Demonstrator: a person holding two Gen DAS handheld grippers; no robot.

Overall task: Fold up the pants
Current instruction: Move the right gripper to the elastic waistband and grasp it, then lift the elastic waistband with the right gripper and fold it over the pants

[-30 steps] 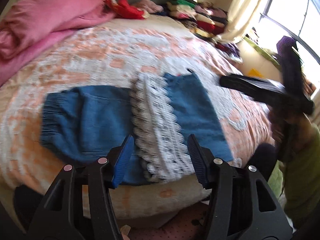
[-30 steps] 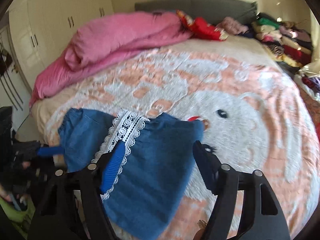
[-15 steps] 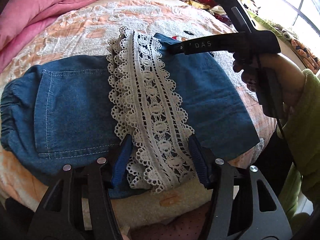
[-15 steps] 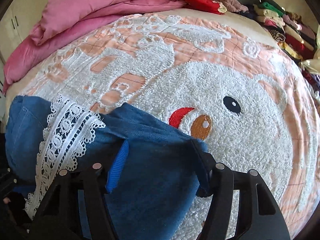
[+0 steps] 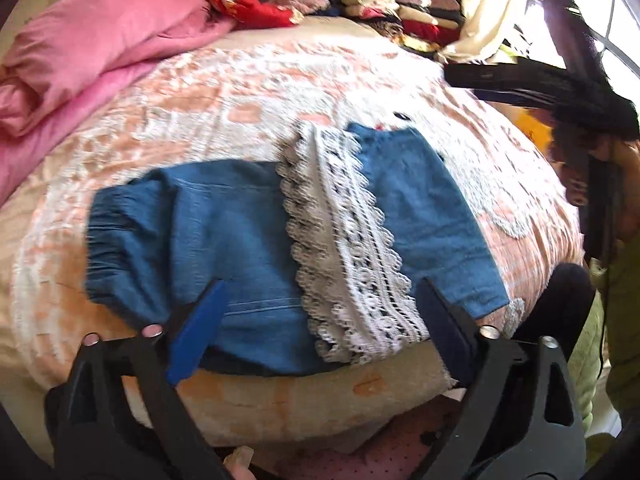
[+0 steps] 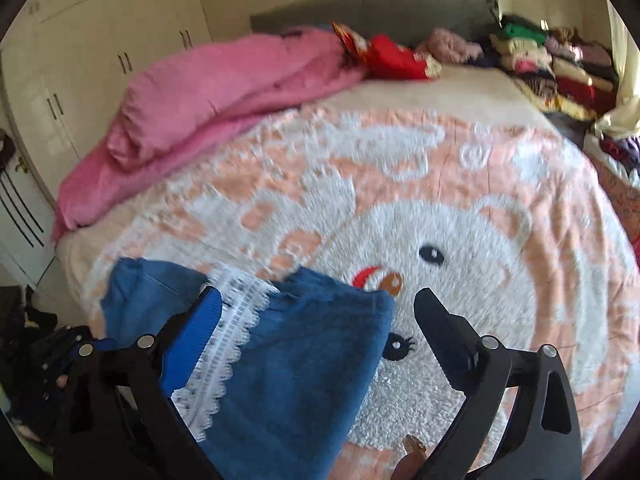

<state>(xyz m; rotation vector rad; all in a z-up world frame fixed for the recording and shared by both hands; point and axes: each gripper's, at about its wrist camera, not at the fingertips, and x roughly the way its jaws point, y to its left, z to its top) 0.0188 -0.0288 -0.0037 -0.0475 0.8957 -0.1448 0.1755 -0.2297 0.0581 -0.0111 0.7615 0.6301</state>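
Blue denim pants (image 5: 224, 224) with a white lace band (image 5: 352, 248) lie folded flat at the near edge of the bed. My left gripper (image 5: 322, 284) hovers over their near edge. Its jaws are opening wide and the pads touch no cloth. In the right wrist view the pants (image 6: 304, 360) lie under my right gripper (image 6: 318, 292). Its jaws are opening too, and nothing is pinched between them. One of the right gripper's black fingers (image 5: 500, 80) shows at the upper right of the left wrist view, held by a hand above the bed.
The bed carries a peach and white bear-pattern blanket (image 6: 460, 208). A pink duvet (image 6: 224, 92) is bunched at the far left. Stacks of folded clothes (image 6: 560, 68) line the far right, by a curtain (image 5: 484, 4). White wardrobes (image 6: 80, 60) stand to the left.
Both grippers have drawn back and up from the pants, which look smaller now. Both pairs of jaws stand much wider than before. The pants lie where they were.
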